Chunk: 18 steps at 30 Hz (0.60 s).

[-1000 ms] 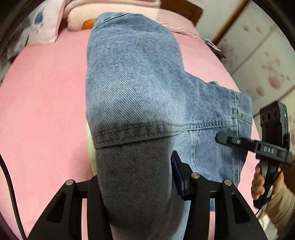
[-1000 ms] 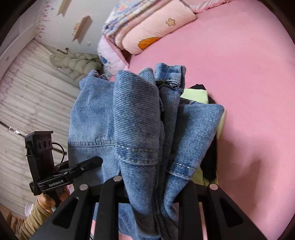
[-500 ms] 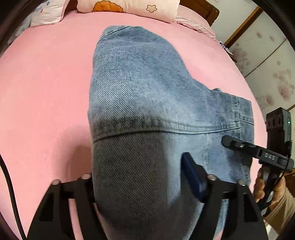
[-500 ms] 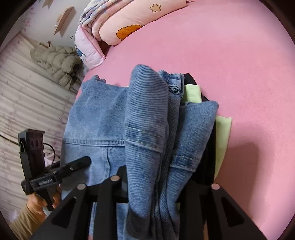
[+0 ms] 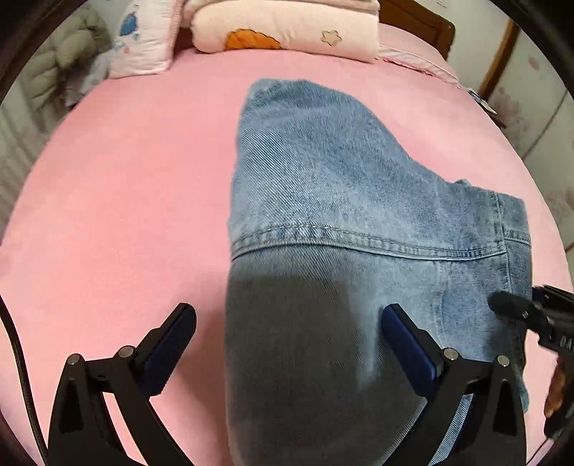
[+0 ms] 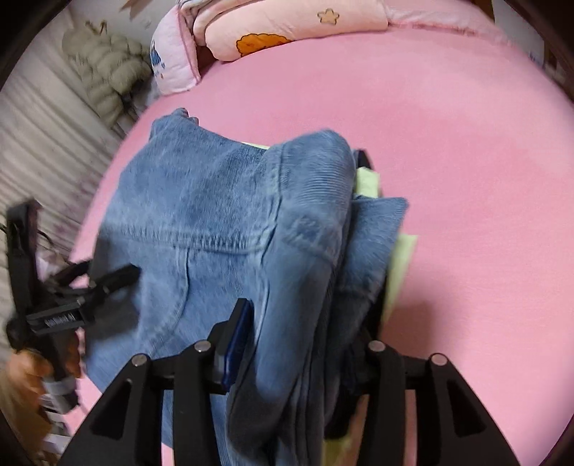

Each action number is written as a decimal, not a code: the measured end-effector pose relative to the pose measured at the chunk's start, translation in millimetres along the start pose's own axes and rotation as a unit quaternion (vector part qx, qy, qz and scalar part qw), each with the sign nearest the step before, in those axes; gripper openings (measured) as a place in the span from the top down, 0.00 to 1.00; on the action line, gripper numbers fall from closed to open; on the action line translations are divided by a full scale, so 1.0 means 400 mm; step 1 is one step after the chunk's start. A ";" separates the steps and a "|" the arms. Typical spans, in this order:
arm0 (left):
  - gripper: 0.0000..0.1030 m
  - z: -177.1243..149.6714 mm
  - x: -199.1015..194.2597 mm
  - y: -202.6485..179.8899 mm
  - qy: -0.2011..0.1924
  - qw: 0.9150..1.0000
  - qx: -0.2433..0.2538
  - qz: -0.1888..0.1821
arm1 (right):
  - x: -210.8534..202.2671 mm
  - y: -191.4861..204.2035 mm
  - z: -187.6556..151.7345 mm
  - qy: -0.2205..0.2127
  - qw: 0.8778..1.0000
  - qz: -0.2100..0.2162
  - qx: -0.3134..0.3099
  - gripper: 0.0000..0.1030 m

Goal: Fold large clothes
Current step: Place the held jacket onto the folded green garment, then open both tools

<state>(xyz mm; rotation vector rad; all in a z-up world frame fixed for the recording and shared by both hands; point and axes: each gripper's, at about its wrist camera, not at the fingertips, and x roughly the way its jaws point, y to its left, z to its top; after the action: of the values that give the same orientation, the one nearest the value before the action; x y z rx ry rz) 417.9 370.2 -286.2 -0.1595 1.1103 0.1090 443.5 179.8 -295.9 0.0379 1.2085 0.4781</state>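
— Where did we have the denim garment point(image 5: 323, 200)?

— It lay on the pink bed point(image 5: 118, 200), its far end pointing toward the pillows point(image 5: 287, 32) at the headboard, a stitched seam running across its middle. In the right wrist view a bunched fold of it rose on the right side, with a pale green cloth point(image 6: 401, 258) and something dark showing beneath that edge.

— And our left tool point(image 5: 287, 322)?

— We had it released, its blue-padded fingers spread wide to either side of the near end of the denim, neither pad pressing the fabric.

— The right tool point(image 6: 308, 344)?

— We kept that one clenched on the bunched fold of the denim garment; the left pad showed against the cloth, the other finger was hidden behind the folds.

— Anything else in sight?

— A quilted beige jacket point(image 6: 104, 71) hung by the wall, far left.
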 end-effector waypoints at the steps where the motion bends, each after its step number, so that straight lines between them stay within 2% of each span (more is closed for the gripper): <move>1: 0.00 -0.002 -0.017 -0.006 -0.006 1.000 -0.004 0.004 | -0.014 0.002 -0.010 -0.003 1.000 -0.012 -0.006 0.56; 2: 0.00 0.001 -0.029 -0.035 -0.012 1.000 -0.008 0.011 | -0.033 0.007 -0.021 -0.007 1.000 -0.025 -0.011 0.56; 7: 0.00 -0.042 -0.116 -0.061 -0.032 0.999 -0.015 0.034 | -0.137 0.045 -0.069 -0.052 0.995 -0.072 -0.034 0.56; 11: 0.00 -0.053 -0.188 -0.065 -0.036 0.998 -0.010 0.056 | -0.201 0.084 -0.090 -0.072 0.992 -0.091 -0.047 0.56; 14: 0.00 -0.067 -0.245 -0.039 -0.031 0.998 -0.023 0.047 | -0.239 0.103 -0.100 -0.074 0.991 -0.100 -0.044 0.58; 18: 0.00 -0.105 -0.366 -0.057 -0.029 0.999 -0.032 0.027 | -0.315 0.137 -0.129 -0.087 0.990 -0.101 -0.038 0.60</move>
<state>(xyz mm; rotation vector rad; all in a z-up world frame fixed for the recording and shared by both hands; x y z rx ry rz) 320.4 339.1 -171.5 -0.1826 1.0548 0.1969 344.7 170.6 -187.8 -0.1051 1.0097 0.3362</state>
